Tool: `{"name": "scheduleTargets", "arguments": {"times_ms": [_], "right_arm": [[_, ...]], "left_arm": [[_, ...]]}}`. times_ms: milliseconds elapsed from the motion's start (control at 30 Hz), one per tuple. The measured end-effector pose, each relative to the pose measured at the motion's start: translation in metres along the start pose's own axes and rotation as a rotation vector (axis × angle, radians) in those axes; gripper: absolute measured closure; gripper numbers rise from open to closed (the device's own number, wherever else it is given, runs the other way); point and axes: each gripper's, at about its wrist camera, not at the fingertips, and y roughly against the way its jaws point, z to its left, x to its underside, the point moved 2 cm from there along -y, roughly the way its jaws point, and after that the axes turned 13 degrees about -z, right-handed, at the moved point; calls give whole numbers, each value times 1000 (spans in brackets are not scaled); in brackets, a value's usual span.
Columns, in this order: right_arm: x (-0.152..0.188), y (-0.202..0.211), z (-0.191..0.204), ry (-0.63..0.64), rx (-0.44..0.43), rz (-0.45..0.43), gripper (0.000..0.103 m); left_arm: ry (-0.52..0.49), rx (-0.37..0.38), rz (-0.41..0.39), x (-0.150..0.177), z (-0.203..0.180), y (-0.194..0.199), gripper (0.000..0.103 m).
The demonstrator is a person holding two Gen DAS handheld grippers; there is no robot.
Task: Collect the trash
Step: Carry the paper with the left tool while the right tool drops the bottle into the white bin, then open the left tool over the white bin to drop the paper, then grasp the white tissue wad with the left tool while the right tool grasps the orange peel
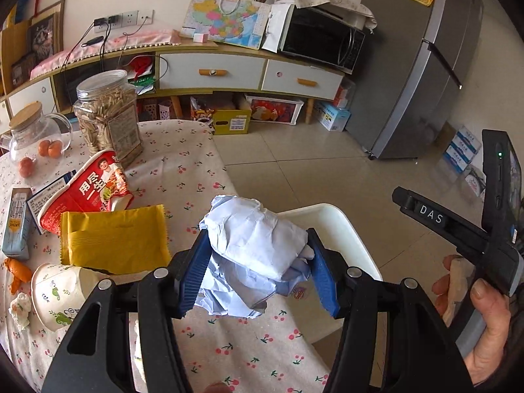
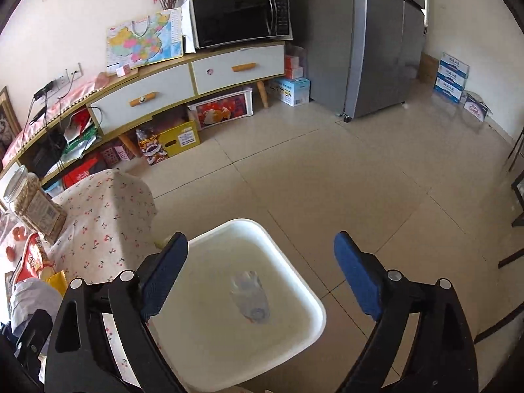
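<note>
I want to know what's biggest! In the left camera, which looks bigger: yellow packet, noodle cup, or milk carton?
1. yellow snack packet
2. red instant noodle cup, nearly alike; the packet lies nearer the camera, so unsure
3. milk carton, partly cut off

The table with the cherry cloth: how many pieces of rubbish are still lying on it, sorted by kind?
Paper cups: 2, the red noodle cup and the white cup.
Wrappers: 1, the yellow wrapper.
Cartons: 1, the drink carton.
Total: 4, not counting the paper wad held in the left gripper.

Left wrist: looking down across table edge, close. Right wrist: steeply down, near. Shared: white bin (image 1: pixel 344 226) (image 2: pixel 288 262), cabinet, fridge.
</note>
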Motion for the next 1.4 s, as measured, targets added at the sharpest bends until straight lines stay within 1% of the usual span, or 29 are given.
{"name": "scheduleTargets", "arguments": {"times_ms": [167, 333, 433, 467, 500, 667, 700, 767, 967, 1167, 1400], "right_arm": [[1, -4, -29, -21, 105, 8, 15], [0, -4, -48, -13, 167, -6, 15], [-2, -3, -54, 5, 199, -20, 14], [-2, -2, -55, 9, 207, -24, 13], [-2, -1, -56, 11, 213, -29, 13], [-3, 4, -54, 47, 231, -53, 10], [-3, 5, -53, 54, 230, -58, 8], [-2, 8, -48, 69, 226, -64, 7], [1, 18, -24, 117, 188, -62, 7], [6, 34, 12, 157, 111, -61, 7], [17, 52, 63, 211, 14, -58, 7]], "left_arm": [[-20, 43, 39, 4, -34, -25, 45], [-42, 85, 84, 10, -62, -51, 44], [-44, 101, 110, 14, -75, -63, 38], [-37, 111, 116, 14, -77, -65, 32], [-30, 118, 121, 14, -79, -66, 29], [-39, 98, 124, 17, -80, -64, 21], [-40, 86, 124, 17, -79, -63, 18], [-38, 64, 123, 17, -74, -59, 16], [-77, -28, 83, 14, -49, -42, 14], [-69, -111, 63, 12, -10, -20, 14], [-88, -173, 60, 13, 35, -1, 14]]}}
